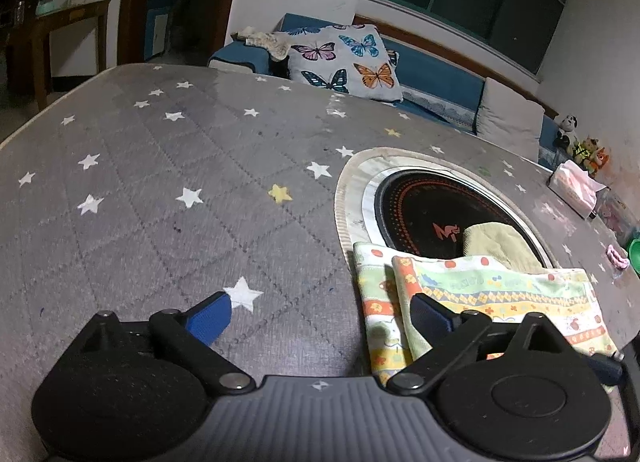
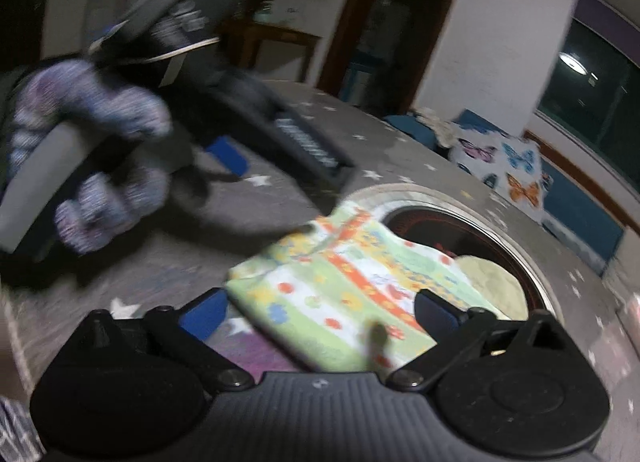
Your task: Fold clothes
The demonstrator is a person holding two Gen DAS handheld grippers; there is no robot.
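A small folded garment (image 1: pixel 492 302) with green, orange and yellow cartoon print lies on the grey star-patterned table cover (image 1: pixel 160 182), partly over a round black hotplate (image 1: pixel 424 206). My left gripper (image 1: pixel 320 314) is open and empty, with its right finger over the garment's left edge. In the right wrist view the garment (image 2: pixel 344 286) lies in front of my right gripper (image 2: pixel 316 314), which is open above its near edge. The left gripper (image 2: pixel 224 150), held by a gloved hand (image 2: pixel 100 166), shows blurred at upper left.
A yellow-green cloth (image 1: pixel 500 246) lies on the hotplate behind the garment. A tissue box (image 1: pixel 576 186), soft toys (image 1: pixel 580 142) and a green object (image 1: pixel 634 250) stand at the table's right. A blue sofa with a butterfly cushion (image 1: pixel 344 58) is behind.
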